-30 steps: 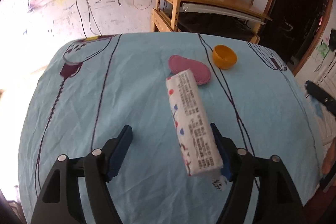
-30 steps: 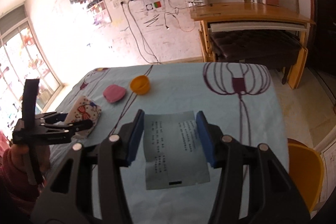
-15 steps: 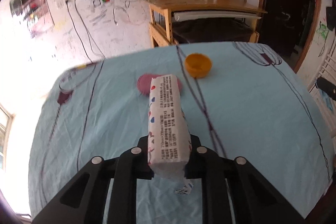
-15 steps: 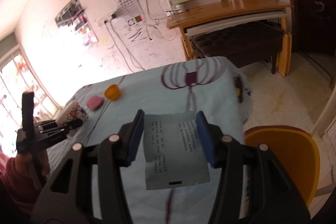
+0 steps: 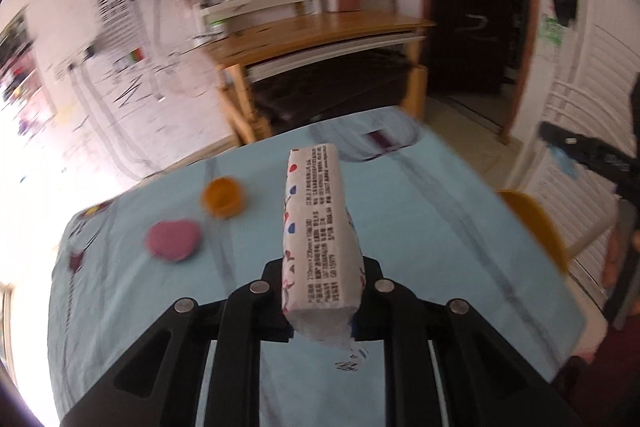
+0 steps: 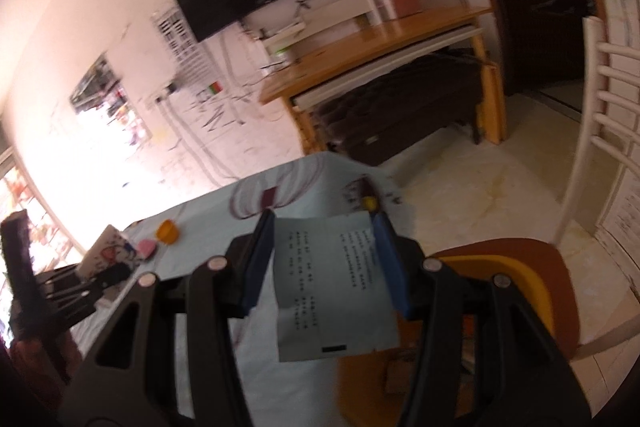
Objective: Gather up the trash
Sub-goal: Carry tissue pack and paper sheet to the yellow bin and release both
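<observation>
Table [image 5: 420, 211] covered in light blue cloth with dark maroon line pattern. Orange bowl [image 5: 222, 196] sits on cloth toward far side. Pink heart-shaped pad [image 5: 173, 240] lies flat just beside bowl, nearer left edge, not touching it. Right wrist view: same bowl [image 6: 167, 231] and pad [image 6: 146, 249] small, blurred, near table's left side. Yellow-orange chair seat [image 5: 536, 227] just past table's right edge.

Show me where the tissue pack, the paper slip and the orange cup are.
tissue pack [image 5: 316, 227]: left wrist view, on its printed side.
paper slip [image 6: 332, 279]: right wrist view, on the middle of its printed face.
orange cup [image 5: 222, 197]: left wrist view, on its open mouth.
</observation>
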`<state>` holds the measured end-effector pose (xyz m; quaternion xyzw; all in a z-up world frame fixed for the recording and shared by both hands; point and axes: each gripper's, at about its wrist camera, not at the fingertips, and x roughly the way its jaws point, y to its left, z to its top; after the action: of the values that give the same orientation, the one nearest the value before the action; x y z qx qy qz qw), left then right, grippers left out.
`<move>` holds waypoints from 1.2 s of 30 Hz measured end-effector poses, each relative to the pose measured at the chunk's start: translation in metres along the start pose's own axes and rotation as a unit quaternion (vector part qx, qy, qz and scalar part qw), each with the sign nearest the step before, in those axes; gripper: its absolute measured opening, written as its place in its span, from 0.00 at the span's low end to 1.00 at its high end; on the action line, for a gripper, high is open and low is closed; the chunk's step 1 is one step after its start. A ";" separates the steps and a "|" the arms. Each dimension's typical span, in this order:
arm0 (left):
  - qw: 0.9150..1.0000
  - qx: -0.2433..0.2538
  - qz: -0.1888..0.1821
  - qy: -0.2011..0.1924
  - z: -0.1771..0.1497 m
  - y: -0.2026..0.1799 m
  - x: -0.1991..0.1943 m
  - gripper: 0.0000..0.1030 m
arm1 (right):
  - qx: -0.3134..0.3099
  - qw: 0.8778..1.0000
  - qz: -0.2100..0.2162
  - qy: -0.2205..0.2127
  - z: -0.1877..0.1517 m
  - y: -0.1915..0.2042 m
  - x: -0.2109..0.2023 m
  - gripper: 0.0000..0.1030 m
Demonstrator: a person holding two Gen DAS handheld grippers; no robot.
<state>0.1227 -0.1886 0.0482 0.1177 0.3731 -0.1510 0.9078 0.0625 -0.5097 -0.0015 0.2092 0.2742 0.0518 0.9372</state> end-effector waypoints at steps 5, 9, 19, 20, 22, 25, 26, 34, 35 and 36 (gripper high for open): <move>0.998 0.048 -0.039 0.001 0.017 -0.060 0.005 0.13 | 0.037 0.999 -0.024 -0.001 -0.003 -0.036 0.000 0.48; 0.995 0.070 -0.065 0.005 0.028 -0.097 0.010 0.13 | 0.060 0.997 -0.049 0.006 -0.007 -0.060 0.006 0.48; 0.991 0.080 -0.096 0.037 0.045 -0.157 0.039 0.13 | 0.084 0.992 -0.091 0.024 -0.014 -0.087 0.019 0.51; 0.991 0.080 -0.096 0.041 0.046 -0.161 0.043 0.13 | 0.087 0.992 -0.093 0.023 -0.014 -0.090 0.018 0.52; 0.991 0.082 -0.098 0.047 0.047 -0.171 0.053 0.13 | 0.094 0.991 -0.096 0.019 -0.014 -0.095 0.015 0.54; 0.989 0.074 -0.115 0.058 0.049 -0.184 0.066 0.13 | 0.107 0.989 -0.099 0.005 -0.011 -0.103 0.006 0.54; 0.987 0.066 -0.134 0.067 0.050 -0.188 0.072 0.13 | 0.113 0.989 -0.100 -0.001 -0.010 -0.107 0.002 0.55; 0.981 0.075 -0.162 0.079 0.042 -0.207 0.087 0.14 | 0.137 0.988 -0.068 -0.018 -0.006 -0.115 -0.007 0.64; 0.981 0.076 -0.161 0.079 0.041 -0.208 0.088 0.14 | 0.137 0.988 -0.067 -0.018 -0.005 -0.114 -0.007 0.64; 0.981 0.078 -0.160 0.080 0.041 -0.208 0.088 0.15 | 0.135 0.989 -0.065 -0.017 -0.005 -0.112 -0.007 0.64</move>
<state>0.1333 -0.4113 -0.0076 0.1385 0.4456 -0.3128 0.8273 0.0521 -0.6106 -0.0494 0.3164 0.2761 -0.0506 0.9061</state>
